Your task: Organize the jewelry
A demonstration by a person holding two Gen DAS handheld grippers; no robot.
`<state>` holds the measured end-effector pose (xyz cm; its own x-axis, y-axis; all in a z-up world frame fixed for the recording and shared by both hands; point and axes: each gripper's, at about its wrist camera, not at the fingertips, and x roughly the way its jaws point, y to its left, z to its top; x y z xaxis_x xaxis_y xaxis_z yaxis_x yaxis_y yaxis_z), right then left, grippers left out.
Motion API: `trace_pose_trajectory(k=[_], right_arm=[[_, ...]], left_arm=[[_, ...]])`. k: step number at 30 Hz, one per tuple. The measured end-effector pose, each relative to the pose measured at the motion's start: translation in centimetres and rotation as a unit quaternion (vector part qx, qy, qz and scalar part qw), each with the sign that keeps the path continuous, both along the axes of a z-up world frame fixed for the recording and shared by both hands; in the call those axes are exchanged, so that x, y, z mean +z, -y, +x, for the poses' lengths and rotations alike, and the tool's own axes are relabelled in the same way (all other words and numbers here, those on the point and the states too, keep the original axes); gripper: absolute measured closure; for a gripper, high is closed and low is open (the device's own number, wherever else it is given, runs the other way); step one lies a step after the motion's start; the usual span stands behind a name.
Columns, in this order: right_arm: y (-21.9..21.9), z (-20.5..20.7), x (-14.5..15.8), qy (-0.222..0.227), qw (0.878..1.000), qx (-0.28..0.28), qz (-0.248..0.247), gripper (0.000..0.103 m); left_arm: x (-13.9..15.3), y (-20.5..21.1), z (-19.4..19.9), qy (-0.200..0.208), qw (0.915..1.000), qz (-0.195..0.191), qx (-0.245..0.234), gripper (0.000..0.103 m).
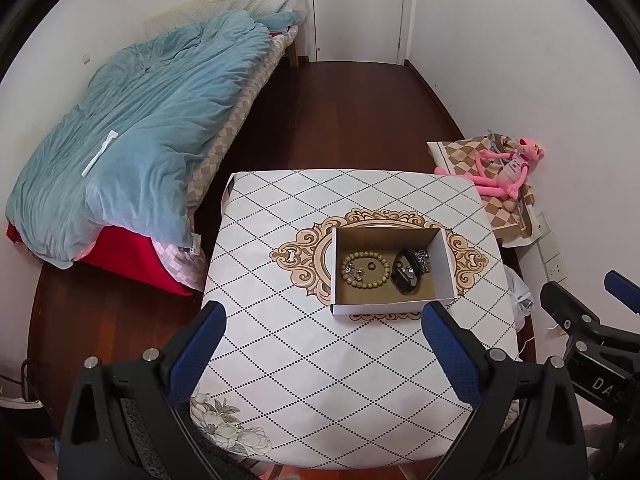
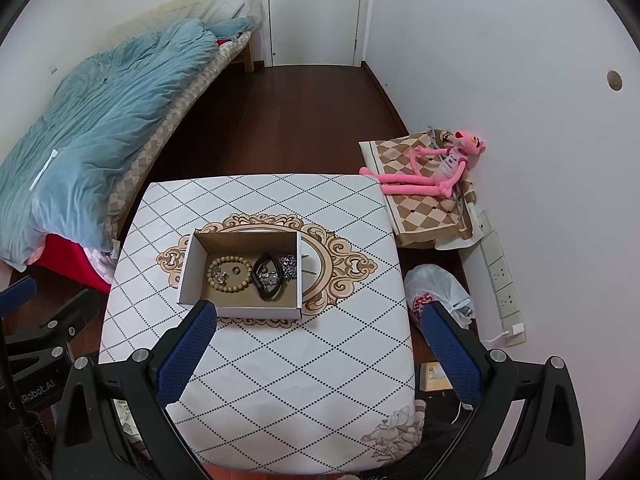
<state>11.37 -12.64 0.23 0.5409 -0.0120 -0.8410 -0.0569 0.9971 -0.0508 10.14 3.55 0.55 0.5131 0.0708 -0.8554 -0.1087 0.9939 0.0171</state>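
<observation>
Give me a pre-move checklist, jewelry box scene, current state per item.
1. Left gripper open, nothing held: ok.
2. Right gripper open, nothing held: ok.
3. Box open-topped and upright on table: ok.
4. Bead bracelet, black band inside box: ok.
5. Loose jewelry left on table outside box: cannot tell; two thin dark pieces lie right of the box.
6. Small pieces inside the box untangled: cannot tell.

Your box (image 1: 390,307) at the table's (image 1: 280,360) centre looks like matt cardboard, brown inside, white outside. In it, at 9 o'clock, lies a bracelet (image 1: 365,270) of dull wooden-looking beads; at 3 o'clock, a glossy black band (image 1: 405,276). The table's cover is smooth printed cloth. The floor (image 1: 352,120) is polished dark wood.
</observation>
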Motion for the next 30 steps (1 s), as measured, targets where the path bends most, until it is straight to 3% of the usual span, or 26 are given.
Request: trace_pose_trajectory(k=[30], right_arm=[[0.04,-0.2,0.36,-0.001,1.0,0.012,-0.005,0.0]], left_arm=[[0.65,-0.29,-0.2,0.003,1.0,0.002,0.001,0.003]])
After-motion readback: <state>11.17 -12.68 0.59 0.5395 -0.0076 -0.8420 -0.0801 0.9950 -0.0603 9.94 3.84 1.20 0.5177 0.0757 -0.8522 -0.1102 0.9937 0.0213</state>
